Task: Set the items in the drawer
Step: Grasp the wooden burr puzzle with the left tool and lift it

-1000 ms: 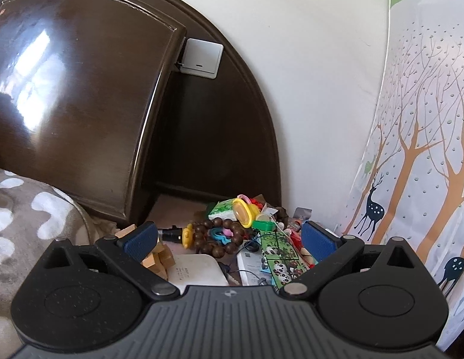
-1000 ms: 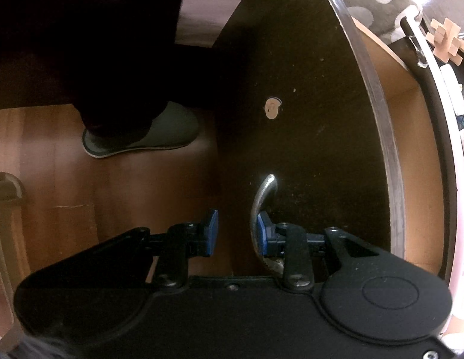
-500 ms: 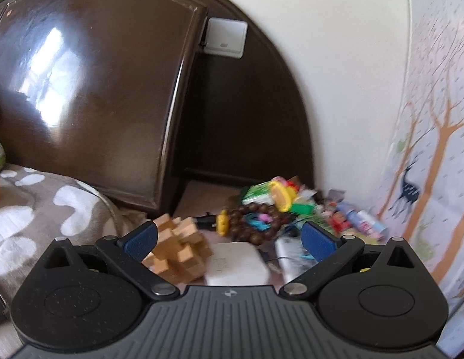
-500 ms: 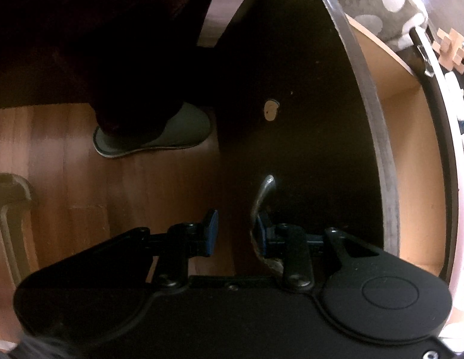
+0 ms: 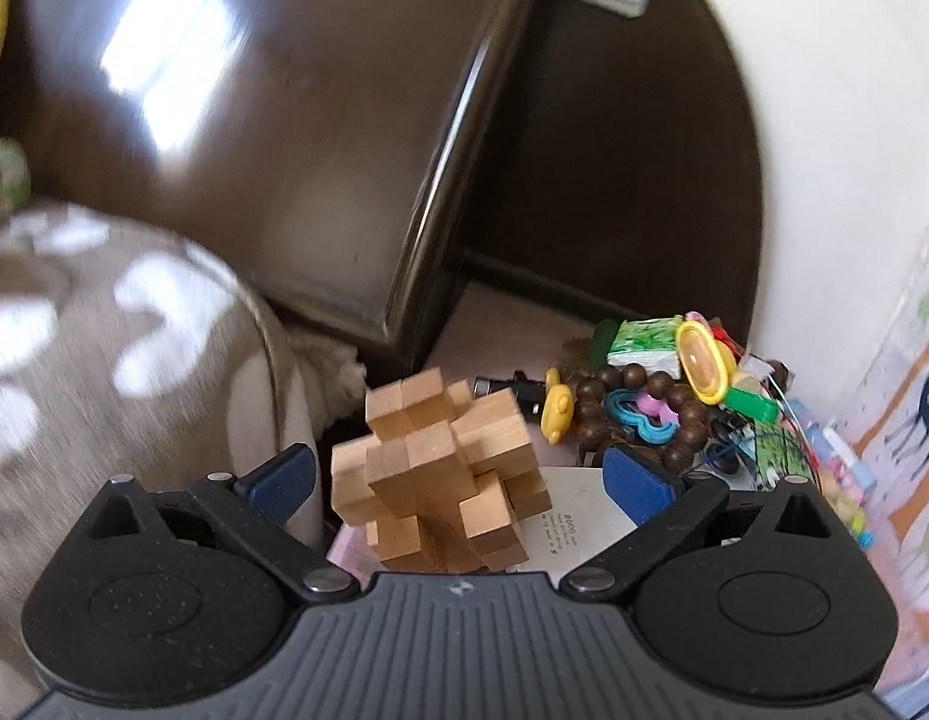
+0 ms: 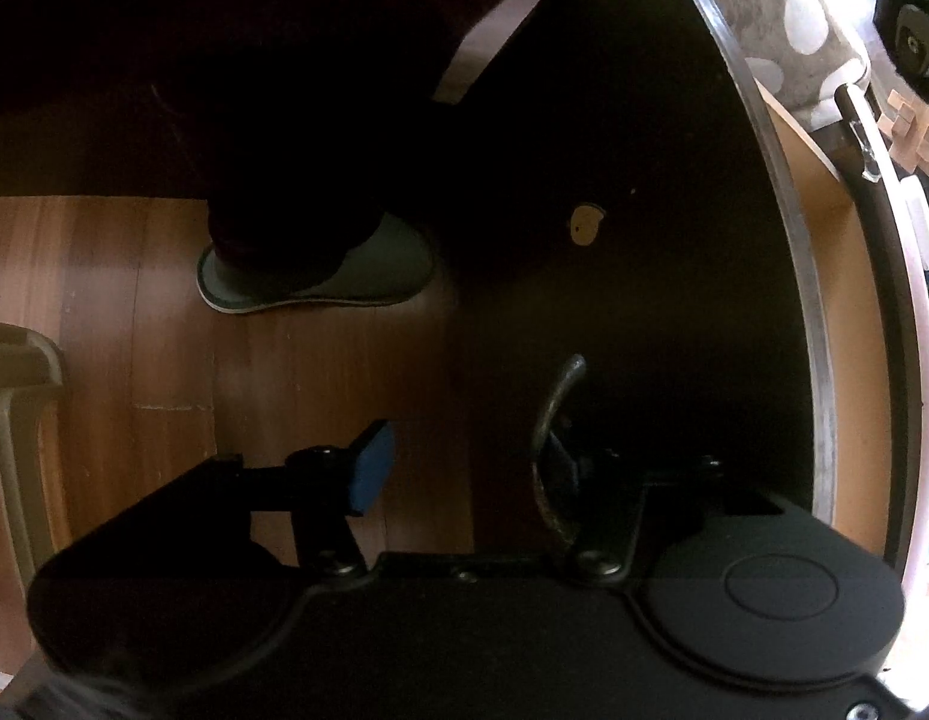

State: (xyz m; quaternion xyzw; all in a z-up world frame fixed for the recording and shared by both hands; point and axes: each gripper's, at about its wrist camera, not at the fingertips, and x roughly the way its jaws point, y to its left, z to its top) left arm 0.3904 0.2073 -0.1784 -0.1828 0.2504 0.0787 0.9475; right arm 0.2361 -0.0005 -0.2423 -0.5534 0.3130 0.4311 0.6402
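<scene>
The left gripper (image 5: pixel 458 474) is seen with its jaws wide apart, the blue pads at 9 and 3 o'clock of a pale wooden interlocking burr puzzle (image 5: pixel 443 474) that stands between them; neither pad is seen touching the wood. The puzzle rests on the pink-topped bedside table (image 5: pixel 500 324), partly over a flat white box with small print (image 5: pixel 578 510) at its 3 o'clock. At 2 o'clock of the puzzle a heap of small things is piled: a string of dark brown wooden beads (image 5: pixel 638 396), a yellow oval plastic ring (image 5: pixel 701 363), a green-and-white packet (image 5: pixel 644 345) and a small black-and-yellow tool (image 5: pixel 536 396). A glossy dark brown headboard panel (image 5: pixel 254 120) fills the view at 11 o'clock, and a grey blanket with white blotches (image 5: pixel 122 348) lies at 9 o'clock.

In the right wrist view, the jaws of the right gripper (image 6: pixel 464 468) are opening. The curved grey metal handle (image 6: pixel 554 420) of the dark-fronted wooden drawer (image 6: pixel 644 240) lies just beside the right-hand pad, which is in shadow, so contact cannot be told; the left pad is well clear of it. The drawer is pulled out, its light brown inside (image 6: pixel 848 324) shown at 3 o'clock. A grey slipper (image 6: pixel 356 270) stands on the wooden floor (image 6: pixel 134 312) at 11 o'clock.
</scene>
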